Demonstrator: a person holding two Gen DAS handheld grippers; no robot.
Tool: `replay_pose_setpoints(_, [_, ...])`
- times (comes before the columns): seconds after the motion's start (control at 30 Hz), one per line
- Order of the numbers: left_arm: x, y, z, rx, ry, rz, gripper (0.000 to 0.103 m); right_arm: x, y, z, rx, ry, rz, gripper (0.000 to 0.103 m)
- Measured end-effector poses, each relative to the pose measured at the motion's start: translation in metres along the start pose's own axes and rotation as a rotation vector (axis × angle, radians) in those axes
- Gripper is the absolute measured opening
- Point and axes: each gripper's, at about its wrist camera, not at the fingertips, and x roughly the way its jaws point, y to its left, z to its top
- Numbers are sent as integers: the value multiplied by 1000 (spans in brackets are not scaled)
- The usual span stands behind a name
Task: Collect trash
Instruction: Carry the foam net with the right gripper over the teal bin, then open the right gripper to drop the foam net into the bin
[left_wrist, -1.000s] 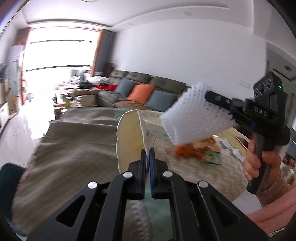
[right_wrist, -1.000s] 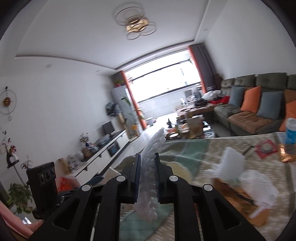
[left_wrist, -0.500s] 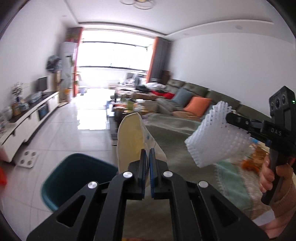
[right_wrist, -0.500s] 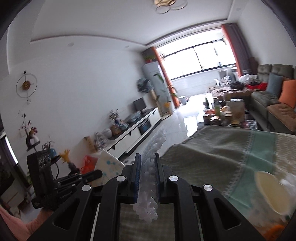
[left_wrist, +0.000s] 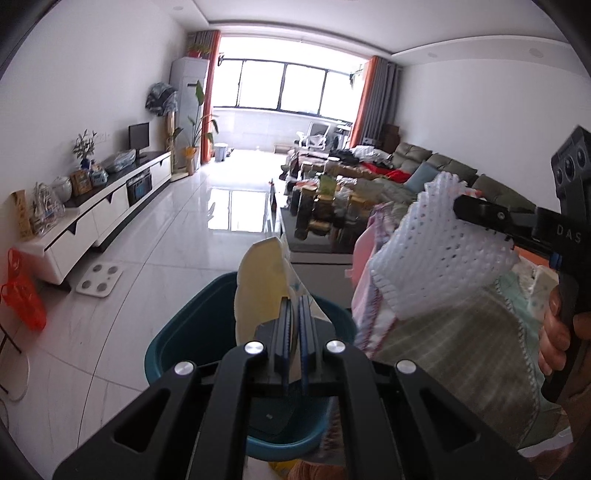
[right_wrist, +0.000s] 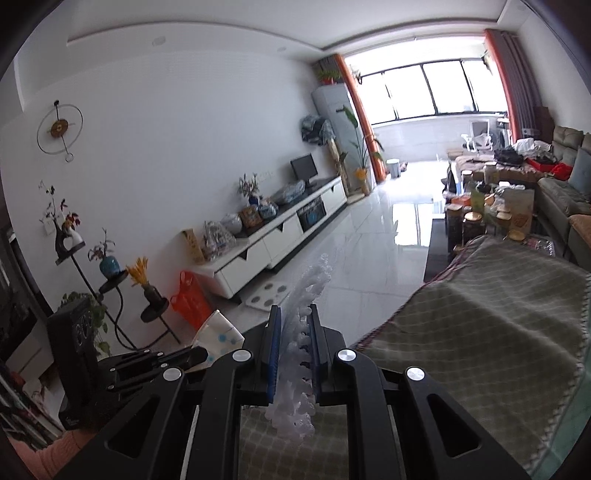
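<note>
My left gripper (left_wrist: 294, 301) is shut on a flattened cream paper cup (left_wrist: 260, 280) with a blue-dotted side; the cup hangs over the dark teal bin (left_wrist: 192, 332) on the floor. The right gripper (left_wrist: 460, 205) enters that view from the right, shut on a white foam fruit net (left_wrist: 439, 258) held above the table edge. In the right wrist view the right gripper (right_wrist: 293, 314) clamps the foam net (right_wrist: 306, 295) edge-on. The left gripper (right_wrist: 199, 356) with the paper cup (right_wrist: 218, 336) sits low at the left there.
A table under a grey-green checked cloth (right_wrist: 480, 332) lies to the right. A white TV cabinet (left_wrist: 99, 210), a bathroom scale (left_wrist: 99, 280) and an orange bag (left_wrist: 24, 291) stand along the left wall. A cluttered coffee table (left_wrist: 325, 210) and sofa (left_wrist: 436, 166) are farther back.
Both grippers have swung left off the table toward the open floor, each keeping its hold. The teal bin has moved from the lower left corner to directly under the cup.
</note>
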Motion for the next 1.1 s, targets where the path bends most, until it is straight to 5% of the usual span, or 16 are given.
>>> replay_pose_setpoints(0.6, [35, 14, -19, -56, 118, 48, 7, 95, 29, -15, -65, 249, -32, 18])
replay_pose_setpoints(0.73, [44, 19, -22, -87, 139, 47, 27, 103, 31, -19, -74, 285, -40, 30])
replay_pose_setpoints(1.1, [27, 19, -16, -116, 78, 71, 34, 94, 22, -20, -20, 278, -30, 45])
